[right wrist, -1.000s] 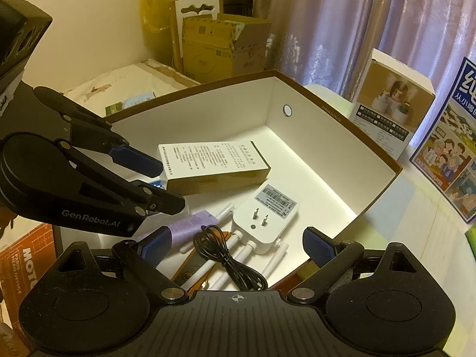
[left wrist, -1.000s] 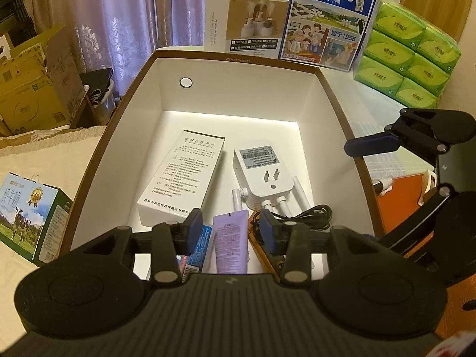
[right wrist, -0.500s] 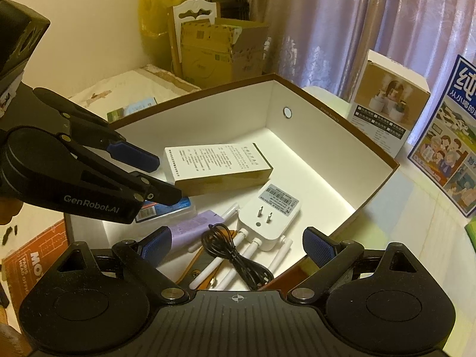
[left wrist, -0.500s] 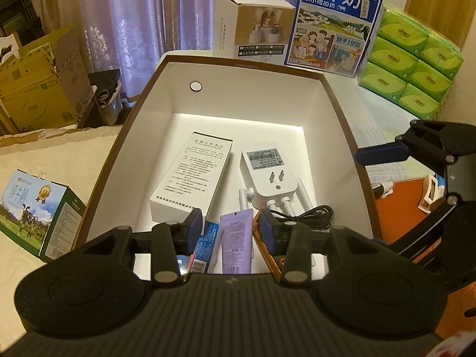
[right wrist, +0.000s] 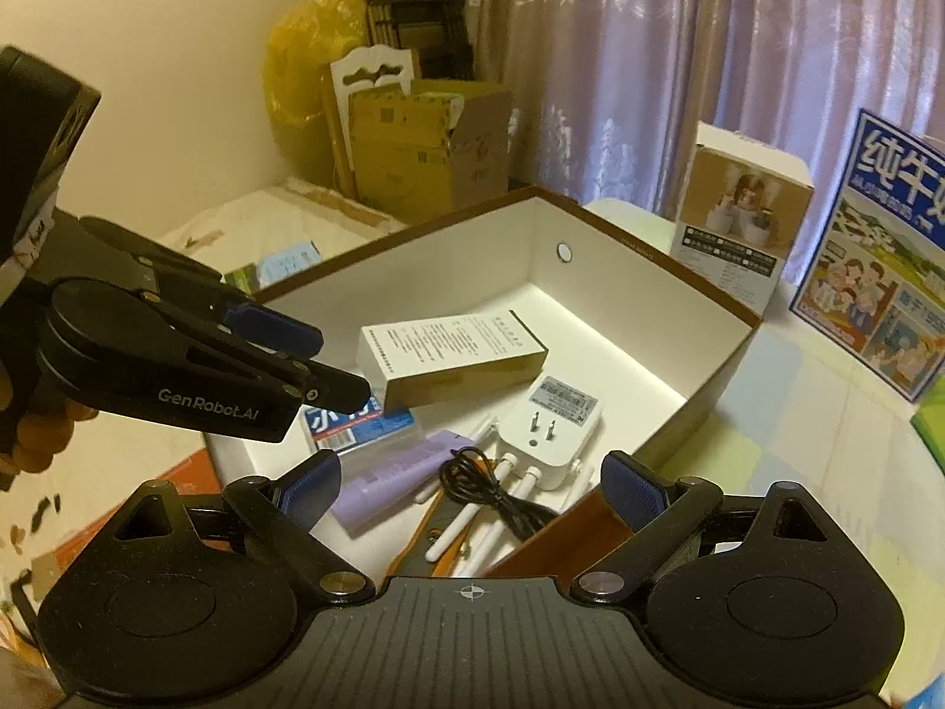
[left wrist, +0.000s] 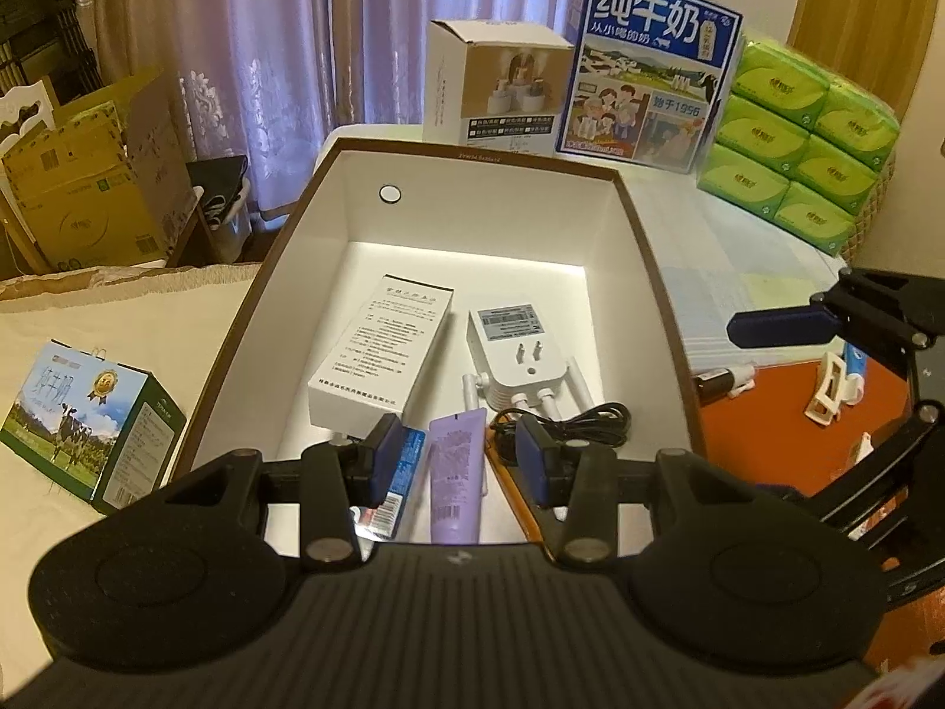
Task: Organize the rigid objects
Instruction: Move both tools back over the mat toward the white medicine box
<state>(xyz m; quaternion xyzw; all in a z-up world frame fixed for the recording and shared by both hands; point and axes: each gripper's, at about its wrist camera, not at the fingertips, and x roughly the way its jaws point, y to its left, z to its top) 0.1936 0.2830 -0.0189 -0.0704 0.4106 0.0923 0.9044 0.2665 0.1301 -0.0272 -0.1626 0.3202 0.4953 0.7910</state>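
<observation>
White-lined storage box already holds carton, plug adapter, purple tube. Our left gripper and right gripper hover empty, jaws parted. We judge packing between items; next fetch clip from orange mat.

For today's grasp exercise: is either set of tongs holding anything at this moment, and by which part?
Nothing is held. The left tongs and right tongs are both open and empty above the storage box.

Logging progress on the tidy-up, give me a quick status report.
Left gripper open, empty, over box. Right gripper open, empty. Lotion tube, router and carton inside. Nothing blocking.
</observation>
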